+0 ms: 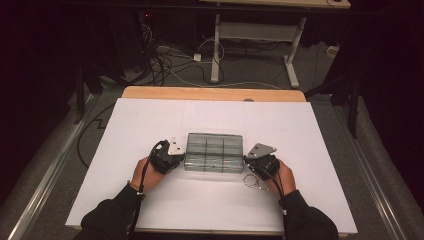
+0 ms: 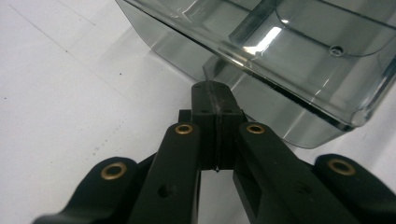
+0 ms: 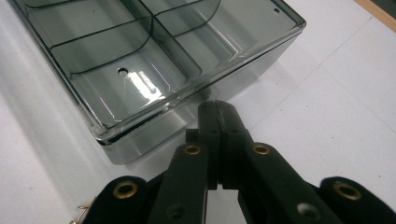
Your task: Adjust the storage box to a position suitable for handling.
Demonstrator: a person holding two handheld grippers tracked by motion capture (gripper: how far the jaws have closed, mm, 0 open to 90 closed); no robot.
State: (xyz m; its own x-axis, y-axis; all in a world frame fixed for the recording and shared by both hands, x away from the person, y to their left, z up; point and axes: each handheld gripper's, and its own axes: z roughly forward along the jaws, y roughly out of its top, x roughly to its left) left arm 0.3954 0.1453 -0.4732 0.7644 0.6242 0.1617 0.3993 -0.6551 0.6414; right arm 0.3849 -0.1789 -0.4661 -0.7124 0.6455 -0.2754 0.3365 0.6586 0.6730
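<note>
A clear smoky plastic organiser box [image 1: 214, 152] with several compartments lies in the middle of the white table sheet. My left gripper [image 1: 181, 159] is at the box's left end, jaws shut with nothing between them. In the left gripper view the closed tips [image 2: 211, 88] sit close against the box's side wall [image 2: 261, 100]. My right gripper [image 1: 247, 160] is at the box's right end, also shut and empty. The right gripper view has its tips [image 3: 215, 106] next to the box's wall [image 3: 196, 105], below the rim.
A metal key ring [image 1: 251, 181] lies on the sheet just in front of the right gripper; a bit of it shows as a ring [image 3: 83, 207]. The white sheet [image 1: 150, 120] covers a wooden table. Cables and a desk frame [image 1: 250, 45] stand on the floor beyond.
</note>
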